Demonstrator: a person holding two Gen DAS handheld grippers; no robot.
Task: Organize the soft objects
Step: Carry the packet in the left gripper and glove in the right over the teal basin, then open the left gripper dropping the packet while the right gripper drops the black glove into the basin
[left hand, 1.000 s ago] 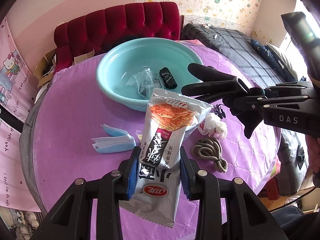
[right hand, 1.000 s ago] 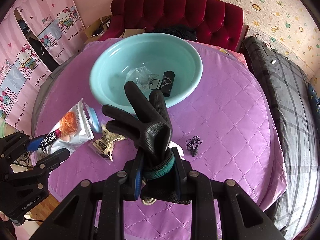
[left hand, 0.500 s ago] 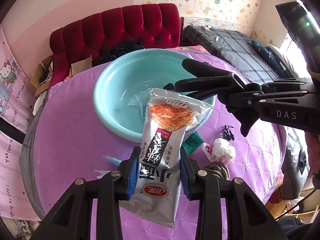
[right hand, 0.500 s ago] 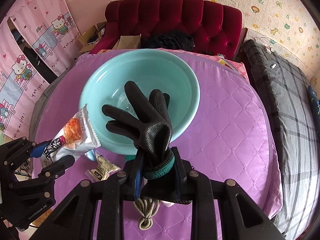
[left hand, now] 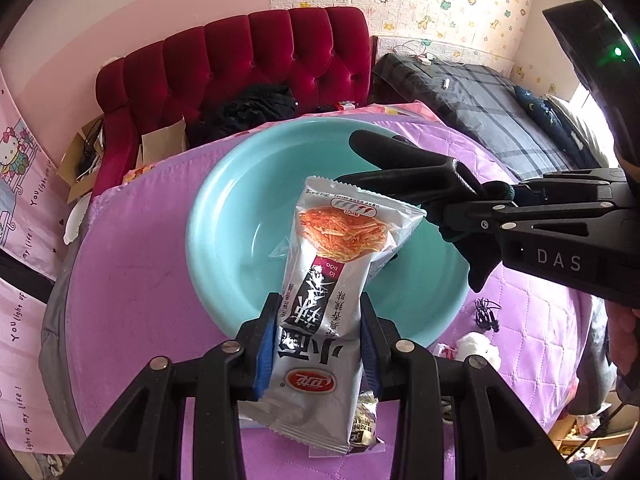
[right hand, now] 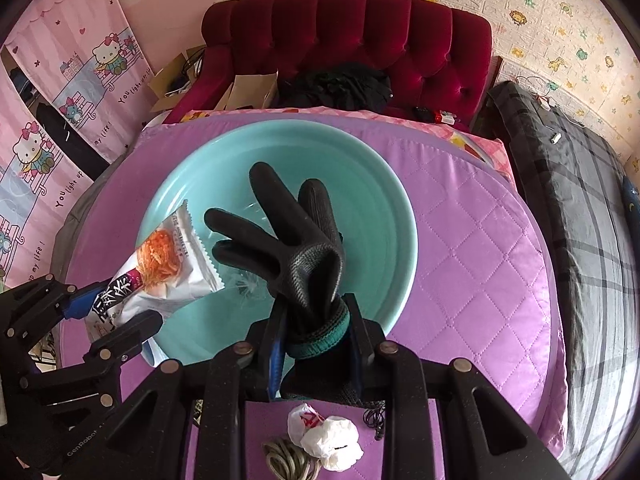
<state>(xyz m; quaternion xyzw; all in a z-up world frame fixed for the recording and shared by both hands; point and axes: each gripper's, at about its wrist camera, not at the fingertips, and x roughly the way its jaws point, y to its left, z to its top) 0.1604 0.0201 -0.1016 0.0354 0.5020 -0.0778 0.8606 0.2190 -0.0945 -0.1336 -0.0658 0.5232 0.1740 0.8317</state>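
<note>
My left gripper (left hand: 320,332) is shut on a silver snack packet (left hand: 332,280) with an orange picture, held over the near rim of the teal basin (left hand: 224,232). The packet (right hand: 160,264) and left gripper (right hand: 112,316) also show at the left of the right wrist view. My right gripper (right hand: 316,336) is shut on the cuff of a black glove (right hand: 292,240), whose fingers stick up over the basin (right hand: 384,208). The glove (left hand: 416,176) and right gripper (left hand: 472,216) reach over the basin from the right in the left wrist view. Clear plastic in the basin is mostly hidden.
The basin sits on a round table with a purple quilted cover (right hand: 472,264). A crumpled white bag (right hand: 328,436), a grey cord coil (right hand: 288,460) and black earphones (left hand: 486,314) lie near the front edge. A red sofa (right hand: 348,36) stands behind, a plaid bed (right hand: 576,184) at right.
Both grippers have moved forward toward the basin with their loads still held. The packet and the glove now hang over the basin instead of the table in front of it.
</note>
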